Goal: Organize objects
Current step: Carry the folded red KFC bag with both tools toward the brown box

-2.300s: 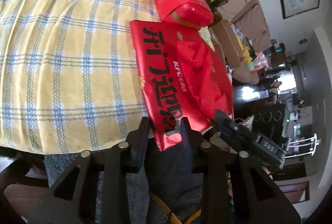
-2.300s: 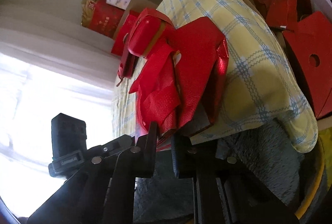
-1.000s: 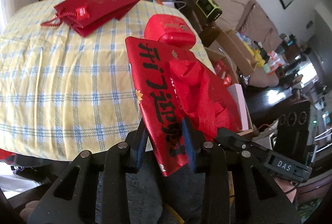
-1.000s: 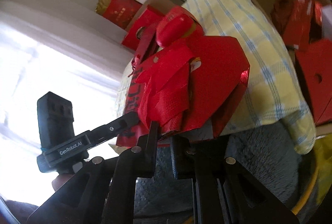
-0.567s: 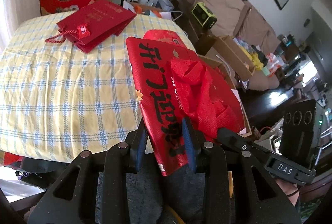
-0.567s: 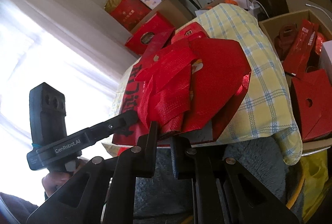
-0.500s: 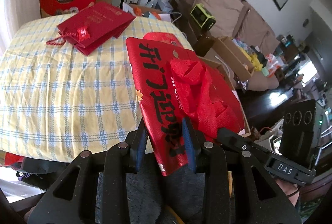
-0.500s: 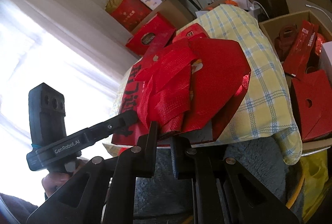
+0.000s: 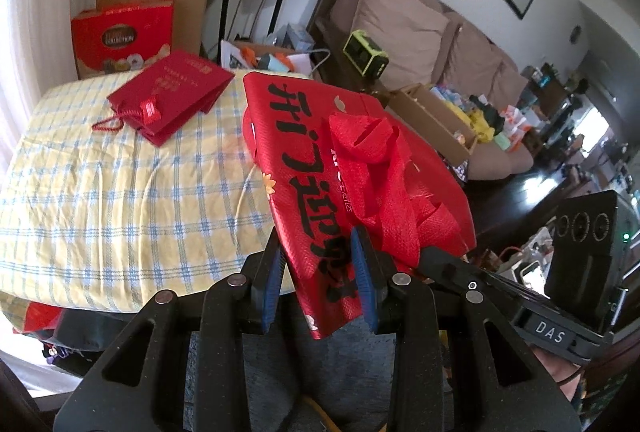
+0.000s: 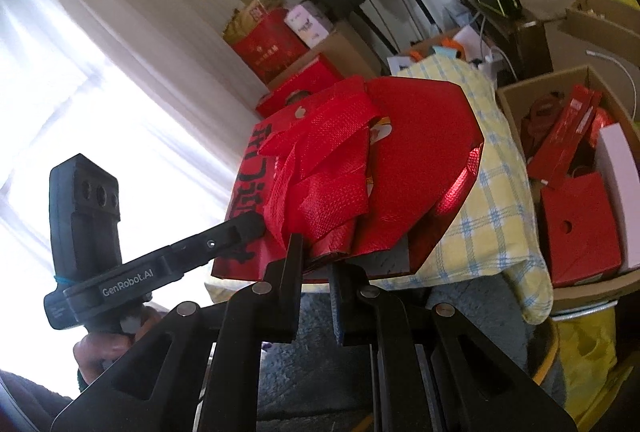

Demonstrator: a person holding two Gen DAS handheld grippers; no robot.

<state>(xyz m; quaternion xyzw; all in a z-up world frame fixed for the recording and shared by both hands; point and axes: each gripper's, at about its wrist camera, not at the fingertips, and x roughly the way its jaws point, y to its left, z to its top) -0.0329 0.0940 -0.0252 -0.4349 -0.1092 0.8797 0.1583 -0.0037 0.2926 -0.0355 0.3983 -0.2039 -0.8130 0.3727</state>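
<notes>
A flat red woven bag point(image 9: 304, 168) with black characters and crumpled red handles point(image 9: 372, 160) hangs above the near edge of the yellow checked table point(image 9: 120, 184). My left gripper point(image 9: 318, 272) is shut on the bag's near edge. In the right wrist view the same red bag point(image 10: 420, 168) spreads over the table, and my right gripper point(image 10: 316, 268) is shut on its near edge by the handles point(image 10: 320, 172). The left gripper's body also shows in that view, held by a hand point(image 10: 100, 348). The red box that stood behind the bag is hidden.
A dark red paper gift bag point(image 9: 172, 96) lies at the table's far side. Red gift boxes point(image 9: 124, 36) and speakers stand behind the table. A cardboard box of red packages point(image 10: 576, 192) sits to the right of the table, and a sofa point(image 9: 420, 28) lies beyond.
Both grippers have risen with the red bag, lifting it off the table. The view now looks further across the room, and the red box behind the bag has gone out of sight.
</notes>
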